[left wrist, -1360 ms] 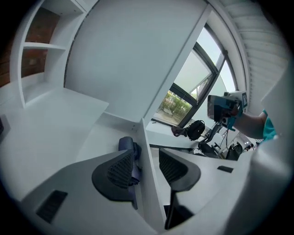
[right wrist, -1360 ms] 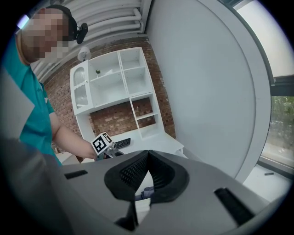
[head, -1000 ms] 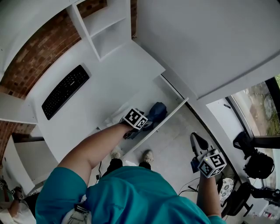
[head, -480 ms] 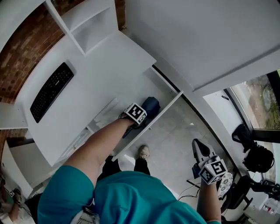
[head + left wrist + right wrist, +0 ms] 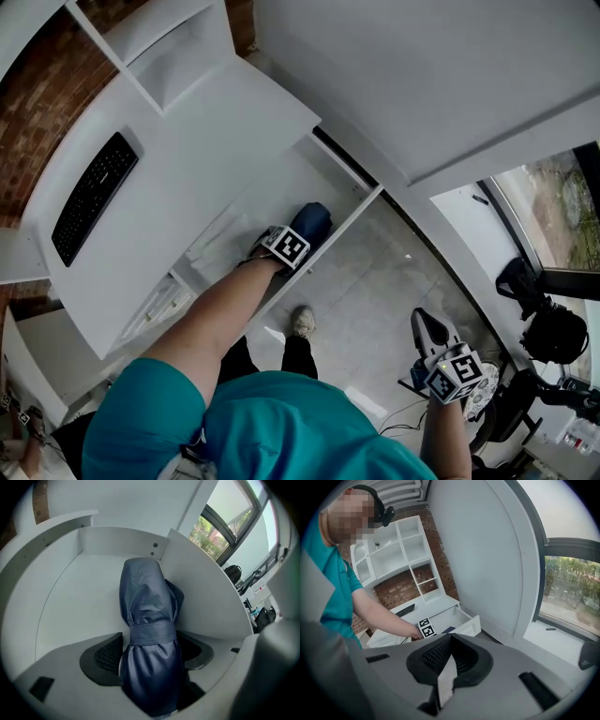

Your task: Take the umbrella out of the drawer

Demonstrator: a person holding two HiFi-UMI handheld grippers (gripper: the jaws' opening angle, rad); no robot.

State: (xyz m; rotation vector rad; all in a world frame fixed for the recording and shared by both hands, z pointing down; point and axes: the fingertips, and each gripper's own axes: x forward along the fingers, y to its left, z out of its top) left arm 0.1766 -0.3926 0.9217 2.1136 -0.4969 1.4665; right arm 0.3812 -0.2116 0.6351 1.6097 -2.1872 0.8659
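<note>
The umbrella (image 5: pixel 149 634) is dark blue cloth, smooth and creased, with a faint sheen. The drawer (image 5: pixel 61 597) is smooth matt white, probably painted board. The left gripper (image 5: pixel 151 654) has matt black, finely ribbed pads (image 5: pixel 108 657).

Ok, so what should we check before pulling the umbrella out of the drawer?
1. Drawer open: ok.
2. Umbrella inside the left claw: ok.
3. Left claw squeezing it: ok, it touches both sides.
4. Strap wrapped round the umbrella: ok.
5. Right claw out of the way: ok, shut, empty, away from the drawer.
6. Umbrella's near end free: cannot tell, hidden under the claw.
</note>
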